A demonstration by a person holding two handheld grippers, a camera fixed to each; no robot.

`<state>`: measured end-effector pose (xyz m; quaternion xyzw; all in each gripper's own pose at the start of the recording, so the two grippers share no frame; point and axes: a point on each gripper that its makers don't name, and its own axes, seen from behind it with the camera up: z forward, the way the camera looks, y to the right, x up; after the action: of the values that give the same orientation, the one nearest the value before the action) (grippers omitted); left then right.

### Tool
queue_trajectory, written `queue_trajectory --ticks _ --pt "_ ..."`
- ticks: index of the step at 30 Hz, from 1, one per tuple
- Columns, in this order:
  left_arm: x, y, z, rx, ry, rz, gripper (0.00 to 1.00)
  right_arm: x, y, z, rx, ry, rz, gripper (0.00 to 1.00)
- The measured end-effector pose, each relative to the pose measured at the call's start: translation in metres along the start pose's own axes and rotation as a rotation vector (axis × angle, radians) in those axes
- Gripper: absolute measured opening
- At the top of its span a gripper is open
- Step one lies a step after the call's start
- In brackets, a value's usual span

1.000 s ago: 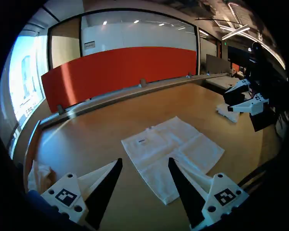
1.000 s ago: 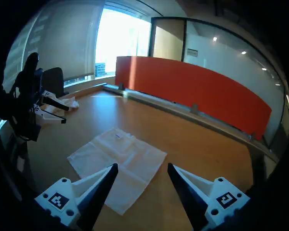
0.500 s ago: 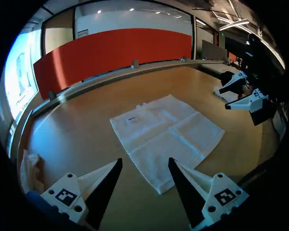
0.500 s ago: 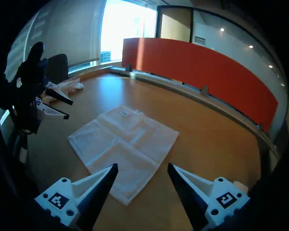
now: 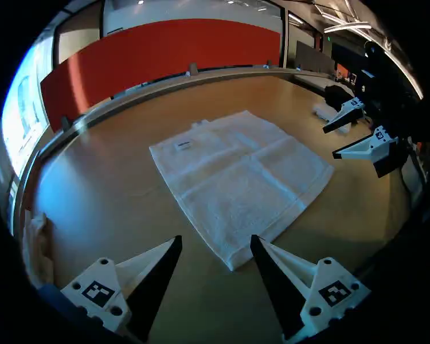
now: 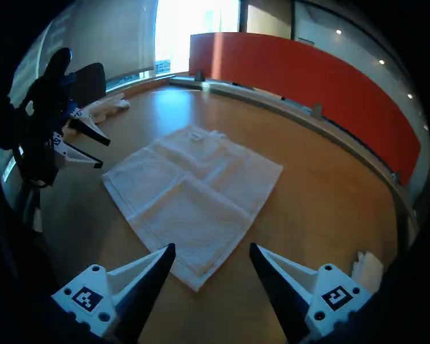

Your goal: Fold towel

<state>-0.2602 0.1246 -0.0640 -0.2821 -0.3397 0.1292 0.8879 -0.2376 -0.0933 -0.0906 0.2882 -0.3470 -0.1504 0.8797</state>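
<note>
Daylight from a blown-out bright window (image 6: 180,26) glares bluish across the glossy wooden table (image 6: 329,195); ceiling strip lights (image 5: 347,27) glow. Fisheye distortion bends edges, the periphery darkens, and the white terry towel (image 5: 238,172) looks sharp.

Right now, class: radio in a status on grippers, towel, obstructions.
Left gripper open, right gripper open, both holding nothing. Towel flat, unfolded. Nothing on it.

We look down low over the table (image 5: 100,189) from neighbouring sides, both views sharing the towel (image 5: 238,178).
</note>
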Motion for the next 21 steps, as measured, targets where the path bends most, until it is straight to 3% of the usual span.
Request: queue_trajectory --ticks 8,14,21 --pt "-0.019 0.013 0.01 -0.029 -0.057 0.002 0.88 -0.023 -0.008 0.007 0.02 -0.049 0.008 1.0" --pt "-0.026 0.016 0.015 -0.036 -0.079 -0.006 0.88 -0.034 -0.009 0.009 0.025 -0.069 0.017 0.99" --pt "-0.034 0.019 0.019 -0.041 -0.108 0.018 0.88 -0.041 -0.011 0.011 0.037 -0.081 0.025 0.97"
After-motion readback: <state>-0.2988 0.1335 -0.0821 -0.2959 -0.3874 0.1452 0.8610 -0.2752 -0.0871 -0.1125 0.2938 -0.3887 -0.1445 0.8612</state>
